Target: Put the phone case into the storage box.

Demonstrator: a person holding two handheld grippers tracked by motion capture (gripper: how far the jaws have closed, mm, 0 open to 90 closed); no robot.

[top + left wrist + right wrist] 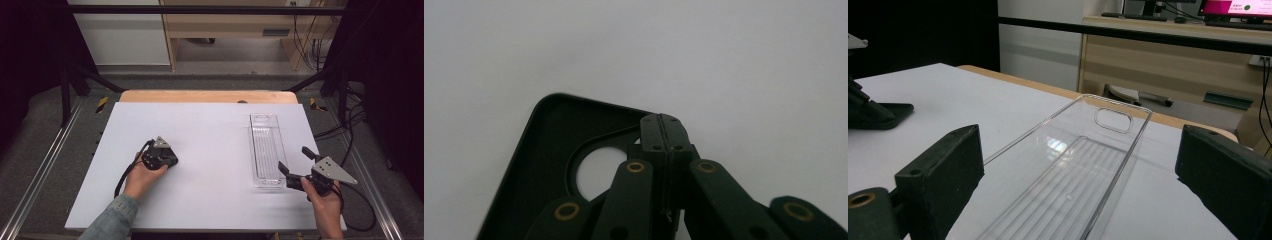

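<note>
A flat black case [549, 145] with a round hole lies on the white tabletop [210, 130]. My left gripper [663, 122] is shut, its jaws pinched together on the case's rim at one corner. In the high view the left gripper [161, 156] points down at the left-centre of the table, with the black case [171, 161] under it. A long clear plastic tray [265, 150] lies empty on the right. My right gripper [295, 160] stands open just off the tray's near right corner. In the right gripper view the tray [1083, 185] runs away between the wide jaws of the right gripper [1083, 150].
A wooden strip [205, 96] edges the table's far side. Beyond it stand a wooden desk [235, 30] and hanging cables [312, 45]. Metal rails [40, 170] flank the table. Bare white surface lies between the two grippers.
</note>
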